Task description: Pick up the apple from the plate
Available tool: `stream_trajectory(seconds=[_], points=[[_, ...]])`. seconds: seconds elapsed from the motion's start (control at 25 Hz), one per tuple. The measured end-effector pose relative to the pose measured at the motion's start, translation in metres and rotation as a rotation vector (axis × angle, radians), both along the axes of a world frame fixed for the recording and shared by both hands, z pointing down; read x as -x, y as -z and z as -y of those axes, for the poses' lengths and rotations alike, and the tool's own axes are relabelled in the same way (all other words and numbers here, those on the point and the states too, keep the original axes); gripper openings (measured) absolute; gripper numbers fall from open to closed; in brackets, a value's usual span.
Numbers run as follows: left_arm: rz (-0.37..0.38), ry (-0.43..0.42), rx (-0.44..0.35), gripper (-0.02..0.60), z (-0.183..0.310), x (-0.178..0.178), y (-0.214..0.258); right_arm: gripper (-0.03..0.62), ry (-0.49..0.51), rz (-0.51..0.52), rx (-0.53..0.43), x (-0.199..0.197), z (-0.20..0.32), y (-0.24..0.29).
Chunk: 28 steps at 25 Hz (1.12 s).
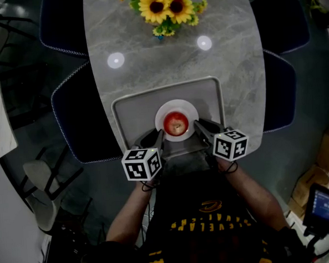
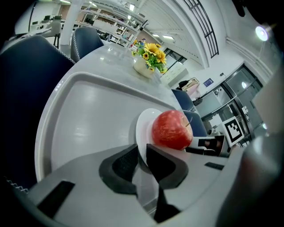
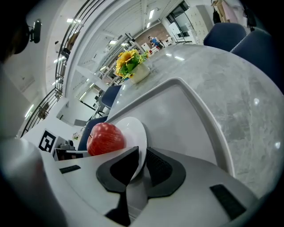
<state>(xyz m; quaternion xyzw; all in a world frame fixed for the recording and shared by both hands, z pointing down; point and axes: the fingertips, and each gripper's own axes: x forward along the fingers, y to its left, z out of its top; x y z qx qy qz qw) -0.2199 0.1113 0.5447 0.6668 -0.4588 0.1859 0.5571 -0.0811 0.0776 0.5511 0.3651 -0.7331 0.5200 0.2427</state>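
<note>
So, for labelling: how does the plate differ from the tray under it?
The plate is round, white and small; the tray is grey, rounded-rectangular, much wider. The plate holds the apple, its rim clamped by the left gripper and right gripper; the tray lies under the plate. Both have raised rims.

I see a glossy apple (image 1: 175, 123), smooth glazed white plate (image 1: 161, 113), matt grey plastic tray (image 1: 134, 112), polished stone-look table (image 1: 148, 51).

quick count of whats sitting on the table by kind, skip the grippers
apple: 1
plate: 1
tray: 1
sunflower bunch: 1
total: 4
</note>
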Motion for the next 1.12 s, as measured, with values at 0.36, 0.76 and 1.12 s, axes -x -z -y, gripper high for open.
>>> stream_trajectory(seconds=[0.36, 0.76, 1.12], points=[[-0.031, 0.010, 0.023, 0.051, 0.004, -0.003, 0.002, 0.060, -0.027, -0.007, 0.032, -0.006, -0.001, -0.003], [-0.117, 0.036, 0.090, 0.043, 0.009, -0.010, -0.002, 0.053, -0.115, 0.032, 0.107, -0.016, 0.003, -0.003], [-0.161, 0.042, 0.104, 0.041, 0.015, -0.014, -0.001, 0.051, -0.127, 0.050, 0.118, -0.020, 0.010, 0.000]])
